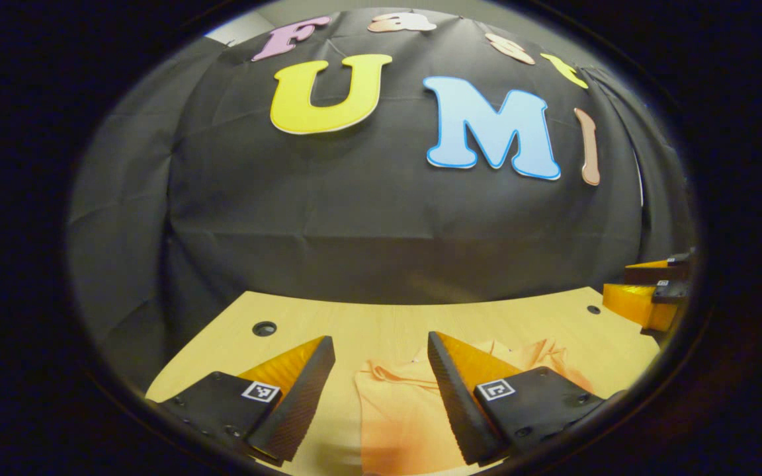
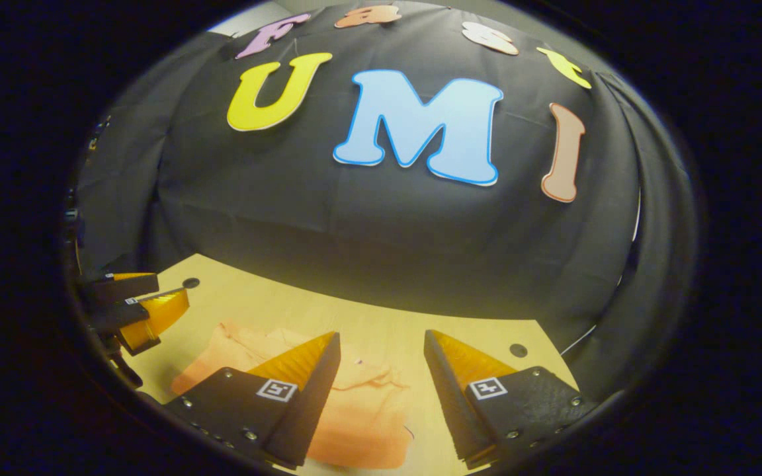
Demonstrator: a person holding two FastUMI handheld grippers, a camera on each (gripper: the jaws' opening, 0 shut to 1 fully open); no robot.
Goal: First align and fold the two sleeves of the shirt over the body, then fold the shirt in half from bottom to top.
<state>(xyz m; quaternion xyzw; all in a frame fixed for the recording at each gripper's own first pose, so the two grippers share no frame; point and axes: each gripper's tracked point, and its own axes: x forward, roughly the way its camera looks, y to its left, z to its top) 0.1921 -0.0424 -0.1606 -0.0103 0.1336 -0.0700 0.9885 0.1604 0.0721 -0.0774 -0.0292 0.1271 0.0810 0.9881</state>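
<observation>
the shirt (image 1: 401, 410) lies on the table (image 1: 354, 324), a pale orange heap, rumpled rather than spread flat. in the left gripper view the left gripper (image 1: 381, 390) hangs above it with its fingers wide apart and nothing between them; the cloth shows through the gap and runs under the finger on that view's right. a small round hole (image 1: 264, 328) sits in the tabletop off to that view's left. the right gripper (image 1: 649, 294) shows at the far edge of that view, over the table's corner.

in the right gripper view the right gripper (image 2: 381, 390) is also spread open and holds nothing. the shirt (image 2: 354, 423) lies below and to that view's left, partly behind the nearer finger. the left gripper (image 2: 136, 307) shows at that view's left edge, above the table (image 2: 381, 330), apart from the cloth. whether either gripper touches the shirt i cannot tell.
</observation>
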